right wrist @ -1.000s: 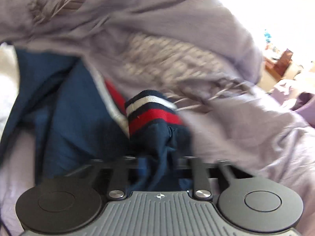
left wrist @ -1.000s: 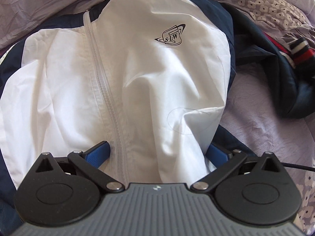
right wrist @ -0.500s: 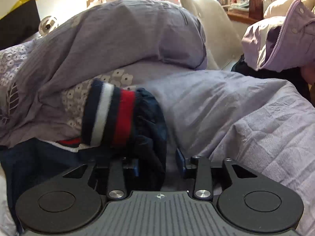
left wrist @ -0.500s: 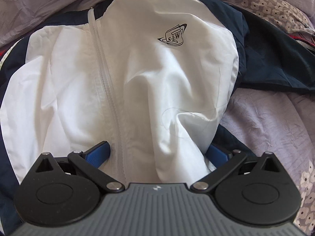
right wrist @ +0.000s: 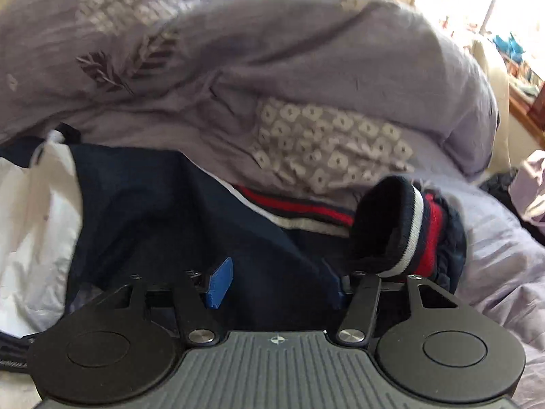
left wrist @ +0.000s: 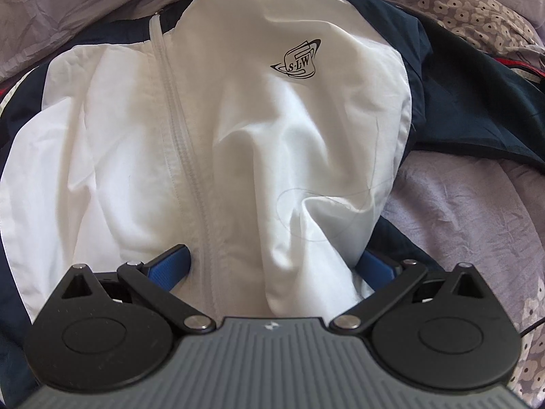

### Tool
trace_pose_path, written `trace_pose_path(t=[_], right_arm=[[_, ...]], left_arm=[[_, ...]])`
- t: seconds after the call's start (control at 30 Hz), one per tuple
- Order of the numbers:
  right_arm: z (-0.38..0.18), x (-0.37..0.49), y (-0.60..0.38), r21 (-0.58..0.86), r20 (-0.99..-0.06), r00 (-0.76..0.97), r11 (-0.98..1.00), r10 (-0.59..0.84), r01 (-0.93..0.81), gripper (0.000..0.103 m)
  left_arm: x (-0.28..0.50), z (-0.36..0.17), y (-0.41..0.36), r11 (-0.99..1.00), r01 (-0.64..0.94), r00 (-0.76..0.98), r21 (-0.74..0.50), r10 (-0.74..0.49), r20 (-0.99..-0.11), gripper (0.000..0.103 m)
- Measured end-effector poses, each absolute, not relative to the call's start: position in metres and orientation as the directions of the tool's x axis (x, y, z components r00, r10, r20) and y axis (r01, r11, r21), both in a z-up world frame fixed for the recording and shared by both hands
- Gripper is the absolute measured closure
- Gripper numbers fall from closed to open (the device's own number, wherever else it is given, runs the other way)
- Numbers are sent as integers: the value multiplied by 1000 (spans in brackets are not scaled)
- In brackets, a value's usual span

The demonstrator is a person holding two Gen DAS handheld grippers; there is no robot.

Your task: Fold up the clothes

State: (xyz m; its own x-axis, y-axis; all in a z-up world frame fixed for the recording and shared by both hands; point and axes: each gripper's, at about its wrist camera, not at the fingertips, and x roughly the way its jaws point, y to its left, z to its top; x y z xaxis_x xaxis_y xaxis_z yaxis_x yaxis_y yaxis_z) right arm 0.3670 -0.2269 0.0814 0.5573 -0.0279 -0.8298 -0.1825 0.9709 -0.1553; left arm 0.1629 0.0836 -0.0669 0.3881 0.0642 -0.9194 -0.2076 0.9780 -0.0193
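Jacket point(left wrist: 238, 143): thin white panels, navy sleeves, translucent zipper point(left wrist: 177, 129), crumpled flat on the bed.
Cuff point(right wrist: 405, 228): ribbed, striped navy-white-red.
Left tongs point(left wrist: 272, 266): spread wide, white fabric between.
Right tongs point(right wrist: 279, 283): just opened, over the navy sleeve, gripping nothing.
Bedding point(right wrist: 272, 68): rumpled lavender quilt.

Black "S·L·W" logo on white jacket point(left wrist: 238, 129) chest, nr zip.

Rumpled lilac patterned duvet point(right wrist: 306, 78) underneath.

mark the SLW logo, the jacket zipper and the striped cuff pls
SLW logo point(left wrist: 297, 62): left wrist view, middle of the print.
jacket zipper point(left wrist: 177, 156): left wrist view, mid-length.
striped cuff point(right wrist: 405, 228): right wrist view, ribbed band.
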Motion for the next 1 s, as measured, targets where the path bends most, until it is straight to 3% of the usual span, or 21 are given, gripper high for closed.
trace_pose_path(t=[0.1,0.23,0.3,0.4,0.47,0.6,0.77,0.9,1.0], right_arm=[[71,375,-244,-231,-861,484,968,-155,-100,51],[81,357,-285,-346,-825,485,938,-290,-29,51],[88,349,-303,-429,-776,501,903,-383,26,48],[98,337,-331,-543,-687,512,833,-515,110,34],[97,332,-347,-617,-631,497,774,-595,143,34],[93,329,-362,-600,-672,454,790,-584,127,36],[120,305,-312,-440,-791,523,889,-318,-126,36],[117,303,-268,-480,-785,560,831,-264,-282,36],[108,317,-256,-457,-800,549,839,-243,-296,36]], left_arm=[[157,-66,86,978,-207,391,-20,64,-918,0],[150,-66,90,978,-205,396,-26,58,-916,0],[146,-66,92,979,-202,399,-29,55,-915,0],[141,-65,95,979,-200,402,-32,52,-914,0],[138,-65,97,979,-202,402,-32,53,-914,0],[131,-63,100,979,-203,399,-30,55,-915,0],[122,-60,104,978,-207,397,-24,61,-916,0],[115,-59,109,978,-207,397,-27,59,-916,0],[110,-58,112,978,-208,400,-28,58,-915,0]])
